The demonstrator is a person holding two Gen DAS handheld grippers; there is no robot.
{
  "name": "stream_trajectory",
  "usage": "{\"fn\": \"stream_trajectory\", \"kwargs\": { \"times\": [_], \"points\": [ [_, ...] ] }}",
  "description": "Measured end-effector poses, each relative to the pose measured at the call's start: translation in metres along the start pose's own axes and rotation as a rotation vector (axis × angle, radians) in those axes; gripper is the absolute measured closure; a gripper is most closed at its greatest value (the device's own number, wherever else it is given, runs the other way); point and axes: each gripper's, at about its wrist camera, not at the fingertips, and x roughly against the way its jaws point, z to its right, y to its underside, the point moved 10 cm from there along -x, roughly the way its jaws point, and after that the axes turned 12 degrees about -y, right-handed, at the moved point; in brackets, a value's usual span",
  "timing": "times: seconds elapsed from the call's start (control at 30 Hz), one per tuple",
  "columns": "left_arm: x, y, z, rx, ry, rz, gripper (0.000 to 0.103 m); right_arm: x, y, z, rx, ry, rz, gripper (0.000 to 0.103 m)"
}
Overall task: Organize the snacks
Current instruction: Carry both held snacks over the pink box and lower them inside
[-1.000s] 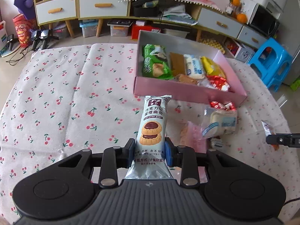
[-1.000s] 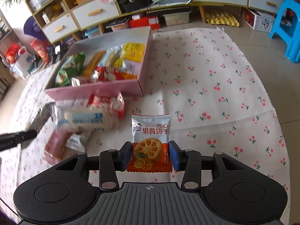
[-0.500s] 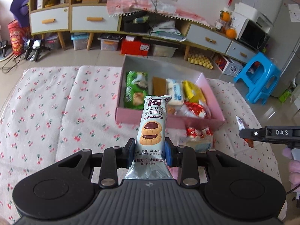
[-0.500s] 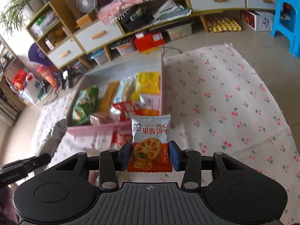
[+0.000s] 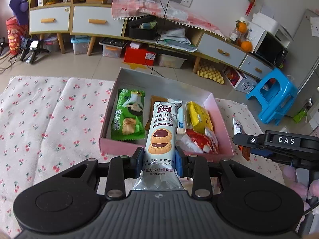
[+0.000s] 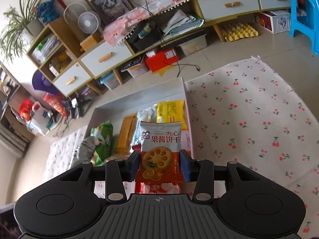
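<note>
- The left tool (image 5: 159,163) is clamped on a chocolate tart cookie pack (image 5: 161,137), held above the near wall of the pink box (image 5: 223,139).
- The right tool (image 6: 159,164) is clamped on a jam biscuit packet (image 6: 160,151), also over the box.
- Each pack should be lowered into a free gap, probably between the green chip bag (image 5: 128,117) and yellow packet (image 5: 199,115), before being let go.
- The two tools should be kept well apart.

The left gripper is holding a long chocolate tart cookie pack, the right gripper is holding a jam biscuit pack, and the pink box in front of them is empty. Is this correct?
Not quite. The left gripper does hold the chocolate tart cookie pack and the right gripper the jam biscuit pack, but the pink box is not empty: the left wrist view shows several snack packs lying in it.
</note>
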Motion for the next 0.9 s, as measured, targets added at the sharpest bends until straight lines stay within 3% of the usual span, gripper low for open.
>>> {"fn": "stream_trajectory", "kwargs": {
  "times": [0.73,0.9],
  "points": [
    [-0.043,-0.016,0.007,0.046,-0.017,0.049,0.074,-0.044,-0.014,0.008,-0.091,-0.050,0.089,0.061],
    [-0.043,-0.015,0.011,0.017,-0.029,0.076,0.072,-0.049,-0.013,0.012,-0.105,-0.039,0.100,0.058]
  ]
}}
